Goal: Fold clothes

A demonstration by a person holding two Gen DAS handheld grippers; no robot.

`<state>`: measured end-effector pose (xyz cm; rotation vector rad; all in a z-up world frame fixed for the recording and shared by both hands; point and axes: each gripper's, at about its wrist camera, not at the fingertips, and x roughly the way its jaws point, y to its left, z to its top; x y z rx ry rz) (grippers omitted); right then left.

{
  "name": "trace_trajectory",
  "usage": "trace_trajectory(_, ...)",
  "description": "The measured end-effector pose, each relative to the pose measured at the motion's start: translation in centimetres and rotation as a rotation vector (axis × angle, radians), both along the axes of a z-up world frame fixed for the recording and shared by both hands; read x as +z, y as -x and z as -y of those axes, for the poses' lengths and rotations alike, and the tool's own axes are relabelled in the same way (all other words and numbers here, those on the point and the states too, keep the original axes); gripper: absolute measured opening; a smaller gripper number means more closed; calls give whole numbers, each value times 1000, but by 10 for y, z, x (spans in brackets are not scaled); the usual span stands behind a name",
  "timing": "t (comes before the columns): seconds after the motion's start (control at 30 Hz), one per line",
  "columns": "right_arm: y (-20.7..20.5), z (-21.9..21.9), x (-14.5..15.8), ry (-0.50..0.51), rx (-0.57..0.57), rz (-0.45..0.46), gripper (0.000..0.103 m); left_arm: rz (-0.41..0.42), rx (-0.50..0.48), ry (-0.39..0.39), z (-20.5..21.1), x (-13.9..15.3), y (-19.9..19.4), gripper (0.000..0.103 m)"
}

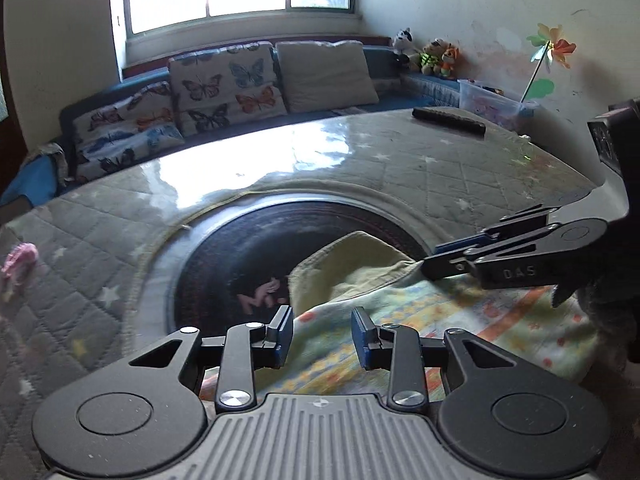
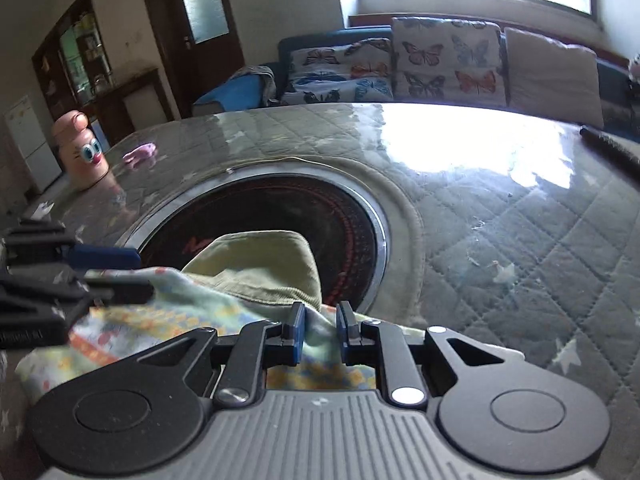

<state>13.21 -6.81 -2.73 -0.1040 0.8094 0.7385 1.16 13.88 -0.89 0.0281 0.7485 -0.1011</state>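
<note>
A small garment [image 1: 400, 304] [image 2: 260, 268], pale green inside with a colourful print outside, lies on the near side of the table, and its folded edge reaches over the round black hob [image 1: 248, 248] [image 2: 280, 208]. My left gripper [image 1: 322, 336] [image 2: 136, 272] is open. Its blue pads stand apart over the printed cloth without pressing on it. My right gripper [image 2: 322, 330] [image 1: 430, 262] is shut on a bunched edge of the garment at the cloth's right side.
The table wears a grey quilted cover [image 1: 460, 176] [image 2: 520, 240] with stars under a glossy sheet. On it lie a black remote [image 1: 448, 120], a small pink item [image 1: 18, 264] [image 2: 140, 152] and a pink cartoon bottle [image 2: 82, 152]. A sofa with butterfly cushions [image 1: 224, 84] runs behind.
</note>
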Motion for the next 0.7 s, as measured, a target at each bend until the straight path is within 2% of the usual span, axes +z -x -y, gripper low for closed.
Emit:
trace_trajectory(0.23,8,6,10,-29,4,43,16,-58,-3,41,-2,-10,-19,35)
trace_trajectory(0.5,42,-15,14,0,186,83,16,-93,12,56,-10,-15,-25,36)
trace_trajectory(0.7,84,-24,17,45,319,145,16,-86,13,28,-5,-16,-24,37)
